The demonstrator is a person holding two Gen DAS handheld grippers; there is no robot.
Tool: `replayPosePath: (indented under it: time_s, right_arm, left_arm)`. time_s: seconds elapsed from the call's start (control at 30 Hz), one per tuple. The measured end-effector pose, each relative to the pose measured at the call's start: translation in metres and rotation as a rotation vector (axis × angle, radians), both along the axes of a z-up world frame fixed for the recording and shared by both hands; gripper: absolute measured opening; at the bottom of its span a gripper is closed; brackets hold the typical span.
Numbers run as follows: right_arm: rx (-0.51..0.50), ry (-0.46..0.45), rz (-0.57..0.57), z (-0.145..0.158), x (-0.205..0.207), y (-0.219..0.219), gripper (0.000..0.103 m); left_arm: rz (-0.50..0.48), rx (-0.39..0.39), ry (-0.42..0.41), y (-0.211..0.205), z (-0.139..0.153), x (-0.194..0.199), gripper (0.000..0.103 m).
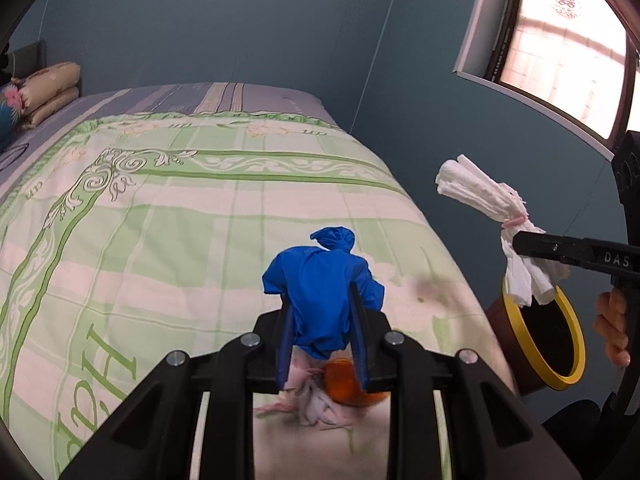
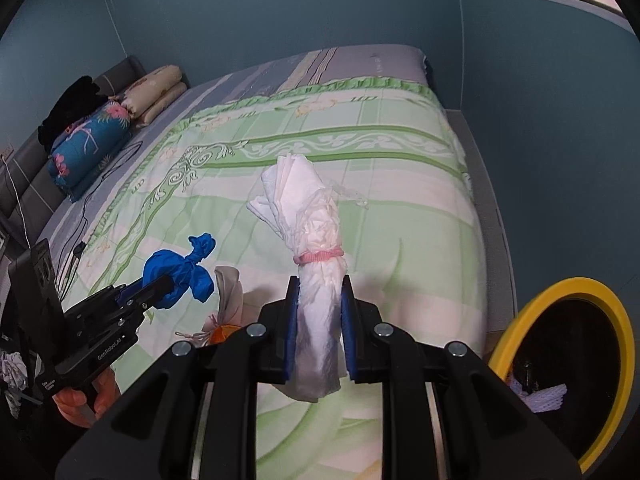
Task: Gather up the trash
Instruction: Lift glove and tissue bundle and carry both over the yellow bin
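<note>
The knotted bag sits between the jaws of the left gripper, lifted over the near part of the bed. Below it, on the quilt near the bed's near edge, lie a crumpled wrapper and a round fruit, touching. The tied tissue bundle stands between the jaws of the right gripper, beyond the bed's right edge above the bin on the floor. Pillows are stacked at the far left corner.
</note>
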State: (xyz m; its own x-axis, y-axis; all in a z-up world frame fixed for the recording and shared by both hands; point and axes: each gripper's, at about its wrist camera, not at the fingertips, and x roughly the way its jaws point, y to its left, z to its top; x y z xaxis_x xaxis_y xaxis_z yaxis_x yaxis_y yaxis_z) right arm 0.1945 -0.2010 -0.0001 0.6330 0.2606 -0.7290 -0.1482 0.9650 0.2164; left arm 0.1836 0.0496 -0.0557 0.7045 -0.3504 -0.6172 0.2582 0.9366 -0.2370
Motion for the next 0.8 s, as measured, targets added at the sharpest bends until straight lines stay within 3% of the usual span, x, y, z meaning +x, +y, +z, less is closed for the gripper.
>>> replayPosePath:
  time_s: [0.8]
  right_arm:
    - [-0.018,-0.093,-0.21,0.04,-0.069,-0.132,0.018]
  left_arm:
    - [-0.254,-0.01,-0.06,-0.15,0.057,-0.064,0.023]
